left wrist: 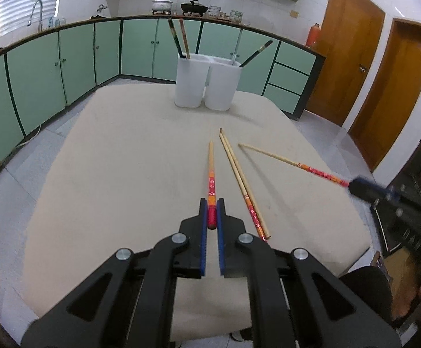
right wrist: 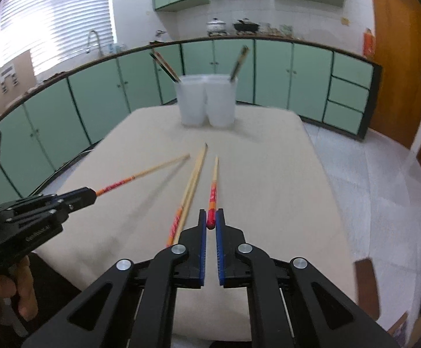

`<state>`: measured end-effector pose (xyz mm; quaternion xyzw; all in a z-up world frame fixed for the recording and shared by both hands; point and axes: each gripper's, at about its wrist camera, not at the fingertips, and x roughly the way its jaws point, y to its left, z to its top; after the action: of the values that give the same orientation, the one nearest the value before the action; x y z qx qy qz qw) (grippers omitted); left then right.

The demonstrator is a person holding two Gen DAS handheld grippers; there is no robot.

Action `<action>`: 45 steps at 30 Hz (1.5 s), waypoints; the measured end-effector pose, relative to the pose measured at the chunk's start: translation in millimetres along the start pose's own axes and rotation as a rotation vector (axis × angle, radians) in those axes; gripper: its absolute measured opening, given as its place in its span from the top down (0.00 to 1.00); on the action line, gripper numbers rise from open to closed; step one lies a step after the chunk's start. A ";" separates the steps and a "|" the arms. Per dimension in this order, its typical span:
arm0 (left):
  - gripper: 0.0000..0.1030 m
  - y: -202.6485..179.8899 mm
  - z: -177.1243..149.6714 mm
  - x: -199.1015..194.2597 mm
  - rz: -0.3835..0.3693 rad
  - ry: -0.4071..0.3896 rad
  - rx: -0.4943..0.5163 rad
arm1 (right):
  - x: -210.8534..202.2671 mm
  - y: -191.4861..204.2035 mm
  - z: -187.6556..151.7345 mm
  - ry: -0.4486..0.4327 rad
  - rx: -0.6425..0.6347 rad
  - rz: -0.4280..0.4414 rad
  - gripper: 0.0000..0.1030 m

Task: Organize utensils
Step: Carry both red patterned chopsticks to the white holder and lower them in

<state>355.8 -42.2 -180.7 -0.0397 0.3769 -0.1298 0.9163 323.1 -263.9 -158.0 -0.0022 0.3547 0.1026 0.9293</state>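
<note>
My left gripper [left wrist: 211, 206] is shut on the red end of a bamboo chopstick [left wrist: 211, 168], which points forward above the table. Between the two held sticks, a pair of matching chopsticks [left wrist: 239, 179] lies on the beige cloth. At the right of the left wrist view, my right gripper [left wrist: 353, 185] grips another chopstick [left wrist: 285, 161] by its red end. In the right wrist view, that right gripper [right wrist: 211, 215] is shut on its chopstick [right wrist: 214, 179], the lying pair [right wrist: 191, 182] is just left of it, and the left gripper [right wrist: 93, 195] holds its stick [right wrist: 152, 169].
Two white utensil holders [left wrist: 190, 82] [left wrist: 223, 85] stand side by side at the table's far end [right wrist: 191, 103], each with dark chopsticks leaning in it. Green cabinets ring the room, wooden doors [left wrist: 352, 52] are at the right, and a hand [right wrist: 22, 290] shows at lower left.
</note>
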 end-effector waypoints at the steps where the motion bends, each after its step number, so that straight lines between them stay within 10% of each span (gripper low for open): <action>1: 0.95 0.2 5.2 -6.8 0.003 -0.001 0.011 | -5.2 0.5 9.3 0.001 -0.017 0.004 0.94; 26: 0.95 16.2 155.9 -10.1 -0.060 0.129 0.101 | 33.3 1.0 192.7 0.232 -0.168 0.059 0.94; 45: 0.95 -2.2 260.2 -27.9 -0.027 0.084 0.131 | -1.3 -2.0 292.4 0.102 -0.146 0.023 0.94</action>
<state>518.7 -43.4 24.1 0.0206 0.4052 -0.1682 0.8984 515.2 -243.7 61.6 -0.0712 0.3933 0.1387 0.9061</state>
